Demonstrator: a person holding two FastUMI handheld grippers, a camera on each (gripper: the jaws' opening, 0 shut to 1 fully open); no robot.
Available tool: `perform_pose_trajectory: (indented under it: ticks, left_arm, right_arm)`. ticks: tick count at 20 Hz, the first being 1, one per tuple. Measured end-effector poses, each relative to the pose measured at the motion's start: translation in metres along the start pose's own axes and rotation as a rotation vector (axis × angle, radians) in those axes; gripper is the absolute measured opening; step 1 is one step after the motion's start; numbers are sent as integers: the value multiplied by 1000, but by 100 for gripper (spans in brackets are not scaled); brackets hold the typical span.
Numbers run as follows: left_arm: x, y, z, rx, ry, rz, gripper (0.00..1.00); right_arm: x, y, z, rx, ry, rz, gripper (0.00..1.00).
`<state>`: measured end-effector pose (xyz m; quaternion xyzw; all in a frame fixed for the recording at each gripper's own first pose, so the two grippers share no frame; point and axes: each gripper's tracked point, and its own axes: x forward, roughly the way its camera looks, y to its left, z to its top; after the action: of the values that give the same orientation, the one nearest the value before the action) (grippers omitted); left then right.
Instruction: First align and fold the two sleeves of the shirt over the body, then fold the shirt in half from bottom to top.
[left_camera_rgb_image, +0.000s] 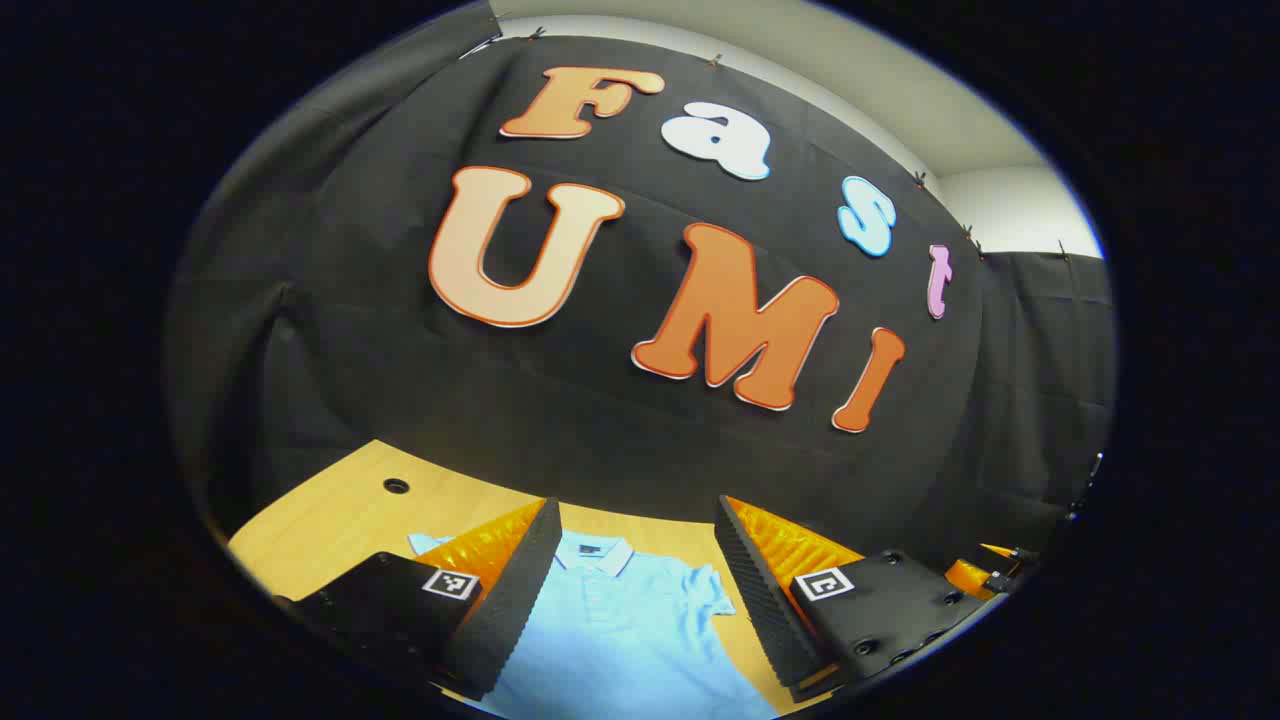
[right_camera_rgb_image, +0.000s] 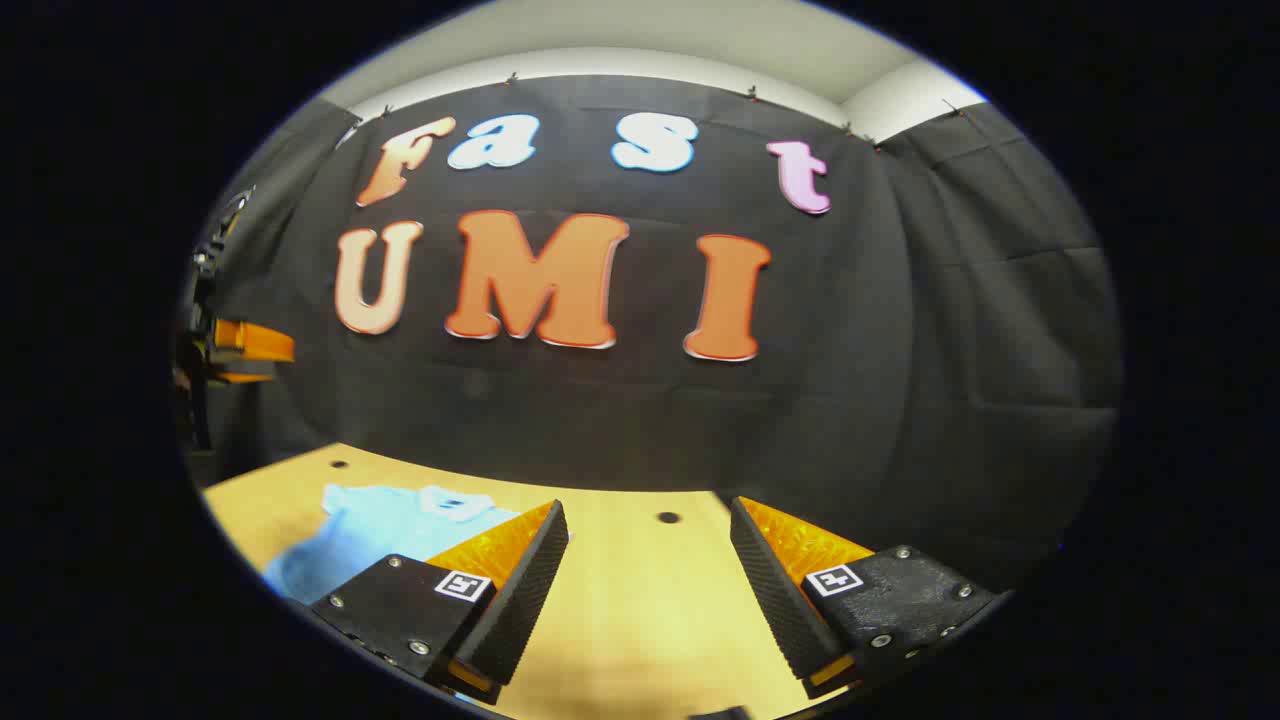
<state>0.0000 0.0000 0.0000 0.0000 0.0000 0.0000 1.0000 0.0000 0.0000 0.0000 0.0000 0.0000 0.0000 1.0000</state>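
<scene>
A light blue short-sleeved polo shirt (left_camera_rgb_image: 620, 625) lies flat on the pale wooden tabletop (left_camera_rgb_image: 340, 515), collar toward the black cloth wall, directly beneath and ahead of the left gripper (left_camera_rgb_image: 636, 590). That gripper hangs above the shirt with its fingers spread wide, grasping nothing; the collar and one sleeve show in the gap between them. In the right gripper view, the same shirt (right_camera_rgb_image: 385, 530) sits off beyond the left finger of the right gripper (right_camera_rgb_image: 648, 595), which is likewise released and empty, poised over bare wood (right_camera_rgb_image: 640, 600). A small round hole (right_camera_rgb_image: 669, 518) in the table lies just ahead of its fingers.
</scene>
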Motion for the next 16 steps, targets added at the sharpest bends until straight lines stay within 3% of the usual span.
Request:
perform_pose_trajectory:
  ticks: [3, 6, 8, 10, 12, 16]
  left_arm:
    - [-12, 38, 15, 5, -19, 48, 97]
    - [-23, 91, 40, 109, -85, 271, 100]
    - [-20, 94, 43, 206, -89, 298, 98]
    - [-21, 99, 51, 286, -106, 376, 98]
    - [-11, 92, 46, 316, -72, 332, 99]
    - [20, 88, 54, 283, -78, 342, 99]
  right_arm:
    - [11, 46, 15, 113, -9, 47, 98]
    - [29, 72, 28, 198, 3, 68, 100]
    - [44, 84, 43, 253, 6, 77, 98]
    - [58, 97, 50, 295, 44, 107, 98]
    - [69, 111, 61, 291, 55, 153, 99]
    - [100, 110, 61, 128, 59, 135, 98]
